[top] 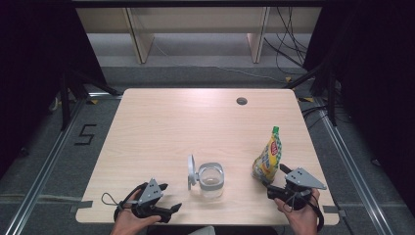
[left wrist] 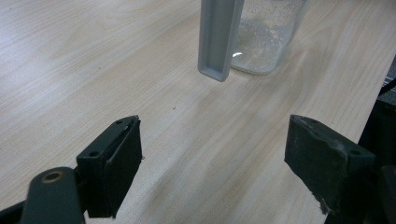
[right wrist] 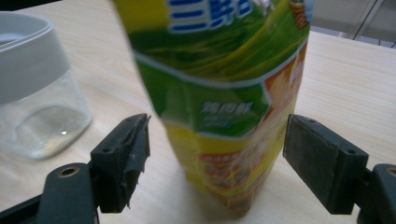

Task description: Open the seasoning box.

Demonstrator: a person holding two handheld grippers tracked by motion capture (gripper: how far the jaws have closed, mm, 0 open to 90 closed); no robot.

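**Right tongs straddling the pouch, not pinching it**

Clear glass jar (top: 211,180) with grey plastic collar is sitting near the front edge of the pale wood-grain table (top: 195,122), roughly centre. Its flat grey hinged lid (top: 191,172) is standing open on edge at the jar's 9 o'clock. A small round cable port (top: 242,101) is showing in the tabletop at the far side, around 1 o'clock from the jar. Nothing is blocking the path between either gripper and its nearest object.

The yellow-green glossy plastic pouch with a green screw cap (top: 268,154) is standing upright at the jar's 3 o'clock, well apart from it. The right gripper (top: 275,188) is sitting at the pouch's 6 o'clock. In the right gripper view the pouch (right wrist: 219,107) is standing between the black rubber-faced jaws, which are spread wide with a gap on each side; pads not touching.

The left gripper (top: 171,198) is resting at the jar's 8 o'clock, jaws wide apart and holding nothing, with the lid's edge (left wrist: 218,39) and the jar (left wrist: 266,37) ahead at 12 o'clock.
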